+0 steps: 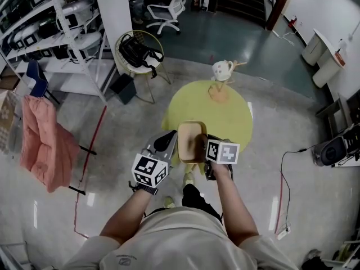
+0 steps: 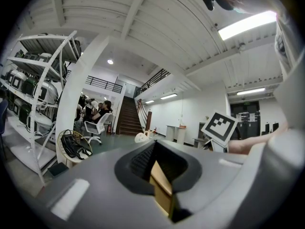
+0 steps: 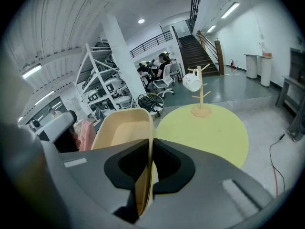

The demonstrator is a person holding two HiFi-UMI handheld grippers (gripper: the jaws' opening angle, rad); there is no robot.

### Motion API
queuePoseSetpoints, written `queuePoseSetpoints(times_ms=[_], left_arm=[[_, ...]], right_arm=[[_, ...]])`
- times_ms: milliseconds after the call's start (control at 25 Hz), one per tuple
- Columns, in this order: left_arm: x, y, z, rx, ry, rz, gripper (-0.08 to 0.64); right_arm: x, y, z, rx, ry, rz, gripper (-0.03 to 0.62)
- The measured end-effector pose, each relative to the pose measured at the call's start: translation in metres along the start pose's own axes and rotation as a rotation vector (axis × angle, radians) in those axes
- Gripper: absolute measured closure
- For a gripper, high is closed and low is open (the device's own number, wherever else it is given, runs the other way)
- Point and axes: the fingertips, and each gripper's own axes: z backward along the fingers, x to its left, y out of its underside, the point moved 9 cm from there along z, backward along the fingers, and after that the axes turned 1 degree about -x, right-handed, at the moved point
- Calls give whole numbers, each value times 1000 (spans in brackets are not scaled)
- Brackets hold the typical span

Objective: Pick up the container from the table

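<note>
Round yellow table (image 1: 228,117); mug tree (image 1: 218,92) w/ mug (image 1: 221,68), far edge

No readable text; shirt logo (image 1: 127,257) too small.

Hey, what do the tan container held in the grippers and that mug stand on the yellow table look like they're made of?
The container is probably plastic with a matte cream-tan finish: its wall is thin, even and smoothly rounded. The mug stand looks like unpainted wood, with pale tan pegs and a round base, though it is too far off to be sure.

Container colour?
Pale beige container; it shows best in the right gripper view.
</note>
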Motion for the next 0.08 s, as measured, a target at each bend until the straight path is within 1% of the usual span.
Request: queuePoseSetpoints(times_ms=[80], left_arm=[[2, 0, -2, -3, 0, -1, 554]], right_arm=[[-1, -2, -2, -3, 0, 2, 561]])
